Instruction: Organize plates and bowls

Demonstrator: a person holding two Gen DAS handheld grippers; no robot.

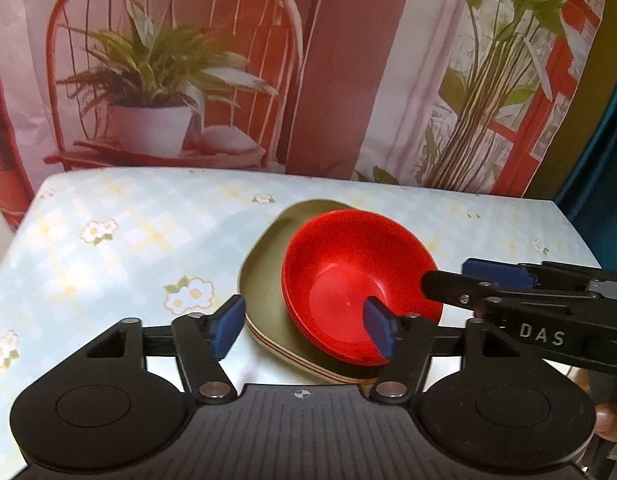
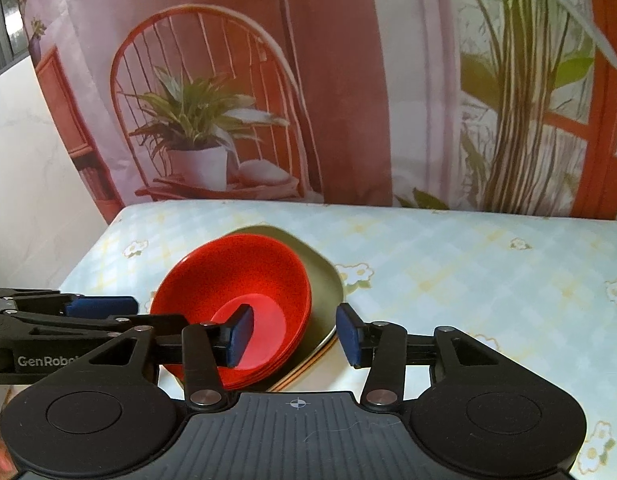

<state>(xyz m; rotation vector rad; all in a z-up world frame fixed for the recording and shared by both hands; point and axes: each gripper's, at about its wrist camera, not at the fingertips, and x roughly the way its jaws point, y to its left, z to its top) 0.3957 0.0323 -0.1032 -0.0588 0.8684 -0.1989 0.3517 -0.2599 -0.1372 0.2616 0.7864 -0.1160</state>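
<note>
A stack of red bowls sits on a stack of olive-green plates in the middle of the table. My left gripper is open, its jaws straddling the near left rim of the bowls and plates. My right gripper is open too, with one finger inside the red bowls and the other outside the plates. The right gripper also shows in the left wrist view at the bowls' right rim. The left gripper shows in the right wrist view at the bowls' left rim.
The table carries a pale blue checked cloth with flowers. A printed backdrop of a red chair and potted plants hangs right behind the table's far edge. A white wall stands at the left.
</note>
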